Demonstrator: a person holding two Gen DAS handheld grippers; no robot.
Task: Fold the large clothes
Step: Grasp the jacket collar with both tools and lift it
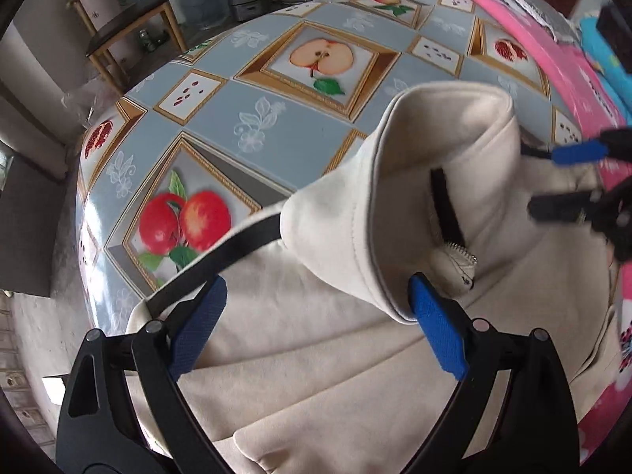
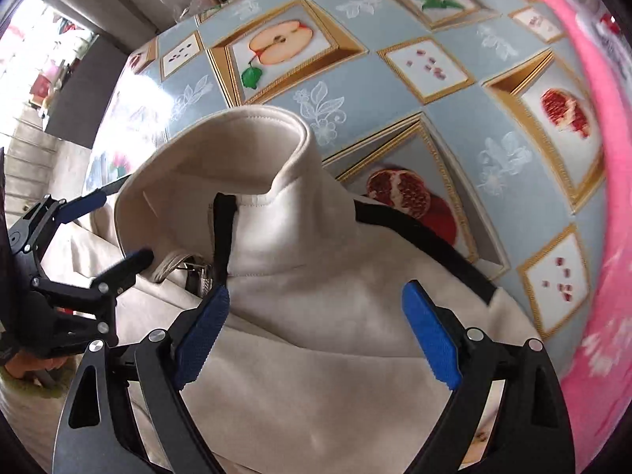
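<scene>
Two grippers hang over a tabletop (image 1: pixel 276 126) that fills most of both views, covered in a grey-blue oilcloth printed with gold-framed apples, pomegranates and seeds. Spread across the lower half of each frame lies the task's garment, a cream jacket (image 1: pixel 316 355) with black trim bands, resting on the tabletop with its stand-up collar (image 1: pixel 446 150) raised toward the centre of the picture; in the right wrist view the same collar (image 2: pixel 237 158) stands at centre left, with a zipper end (image 2: pixel 203 276) showing just below it. Along the right edge of both frames runs a pink cloth (image 1: pixel 553 59), lying beside the jacket, and a blue cloth (image 1: pixel 604 67) peeks in at the upper right of the left wrist view. A wooden chair (image 1: pixel 118 23) stands off the tabletop at the upper left there. Left gripper (image 1: pixel 316 324) has its blue-padded fingers spread wide above the jacket, the right-hand pad touching the collar's lower edge, nothing clamped between them. Right gripper (image 2: pixel 316 335) is likewise spread wide over the jacket's shoulder area, gripping nothing; it also shows at the right edge of the left wrist view, near the collar.
</scene>
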